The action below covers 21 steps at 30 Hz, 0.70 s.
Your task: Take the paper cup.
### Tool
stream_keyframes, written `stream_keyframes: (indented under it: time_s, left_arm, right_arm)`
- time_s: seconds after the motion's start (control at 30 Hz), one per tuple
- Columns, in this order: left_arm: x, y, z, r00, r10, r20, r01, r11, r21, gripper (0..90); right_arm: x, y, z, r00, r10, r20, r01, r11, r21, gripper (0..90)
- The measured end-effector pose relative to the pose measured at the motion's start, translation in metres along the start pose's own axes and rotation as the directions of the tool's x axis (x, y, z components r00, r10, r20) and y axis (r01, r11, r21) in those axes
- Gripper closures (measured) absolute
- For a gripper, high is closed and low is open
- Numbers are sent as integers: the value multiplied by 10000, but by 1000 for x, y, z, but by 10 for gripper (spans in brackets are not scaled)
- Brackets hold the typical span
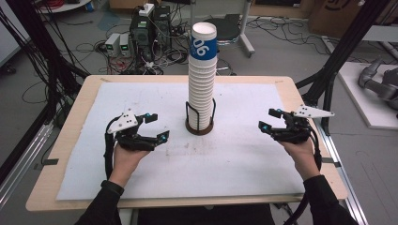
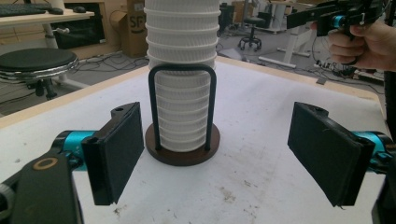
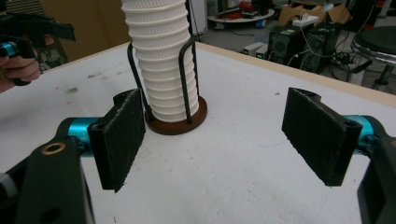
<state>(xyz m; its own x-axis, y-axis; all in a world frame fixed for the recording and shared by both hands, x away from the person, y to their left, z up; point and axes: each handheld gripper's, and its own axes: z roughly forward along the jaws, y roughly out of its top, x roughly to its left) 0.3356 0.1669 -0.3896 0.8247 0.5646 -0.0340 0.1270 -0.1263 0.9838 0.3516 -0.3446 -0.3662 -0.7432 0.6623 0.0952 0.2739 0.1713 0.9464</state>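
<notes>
A tall stack of white ribbed paper cups [image 1: 202, 79] stands upright in a black wire holder with a round brown base [image 1: 199, 128] at the middle of the table; the top cup carries a blue band. My left gripper [image 1: 157, 126] hovers to the left of the holder, jaws wide apart with nothing between them. My right gripper [image 1: 268, 120] hovers to its right, also open and empty. In the left gripper view the cup stack [image 2: 183, 74] and its base [image 2: 182, 149] stand ahead between the pads. The right gripper view shows the stack [image 3: 161, 60] ahead, left of centre.
A white mat [image 1: 234, 159] covers the wooden table [image 1: 70, 140]. Cables and computer boxes [image 1: 145, 33] lie on the floor beyond the far edge. Black frame posts [image 1: 347, 42] rise at both sides, and a black stool [image 2: 37, 63] stands off the table.
</notes>
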Motion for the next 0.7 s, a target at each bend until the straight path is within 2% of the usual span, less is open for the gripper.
stream_keyframes:
  time_s: [0.13,0.37,0.47,0.5,0.7]
  left_arm:
    - [-1,5,1,9999,62,107,-62,10000,-9,181]
    - [-3,8,2,9991,-208,372,206,9998,54,177]
    - [-3,13,3,9985,-279,472,270,9995,190,176]
    - [-4,18,4,9975,-301,632,286,9993,246,176]
    - [-2,28,6,9967,-370,726,346,9988,338,170]
  right_arm:
    - [0,0,-1,10000,3,49,-3,10000,18,220]
    - [2,0,-1,10000,-7,57,6,10000,48,220]
    - [3,1,-1,10000,-7,43,7,10000,18,220]
    - [3,2,-1,10000,-52,74,52,10000,15,221]
    - [2,2,-1,9999,-61,91,61,10000,-10,220]
